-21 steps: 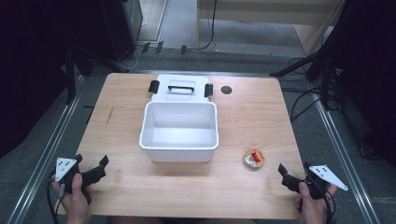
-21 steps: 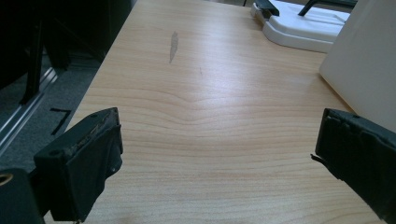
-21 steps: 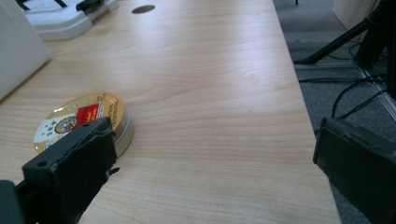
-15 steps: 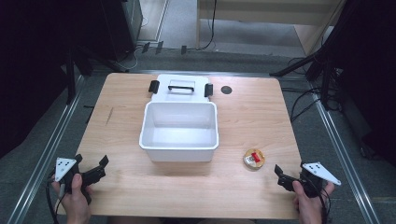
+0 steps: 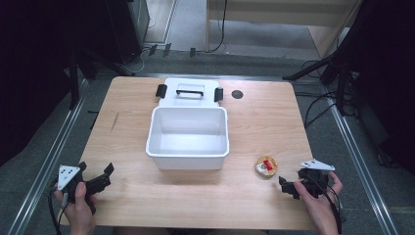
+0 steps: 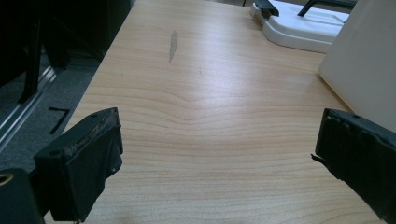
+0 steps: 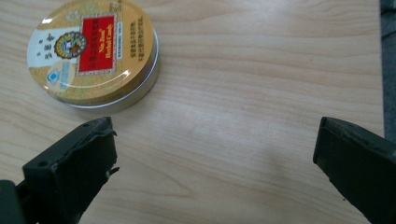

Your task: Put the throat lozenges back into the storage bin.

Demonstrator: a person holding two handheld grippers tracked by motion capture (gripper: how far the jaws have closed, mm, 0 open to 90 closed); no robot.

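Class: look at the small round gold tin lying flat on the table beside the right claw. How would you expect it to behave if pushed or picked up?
The round tin looks like rigid metal, so it probably won't flex when squeezed. Lying flat and low, it should slide, not tip or roll. Its glossy lid and smooth rim may slip between the right claw's wide-open jaws.

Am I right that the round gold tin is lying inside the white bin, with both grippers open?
Not quite: the round gold tin lies on the table, to the right of the white bin, as the high view shows. Both the left gripper and right gripper are open.
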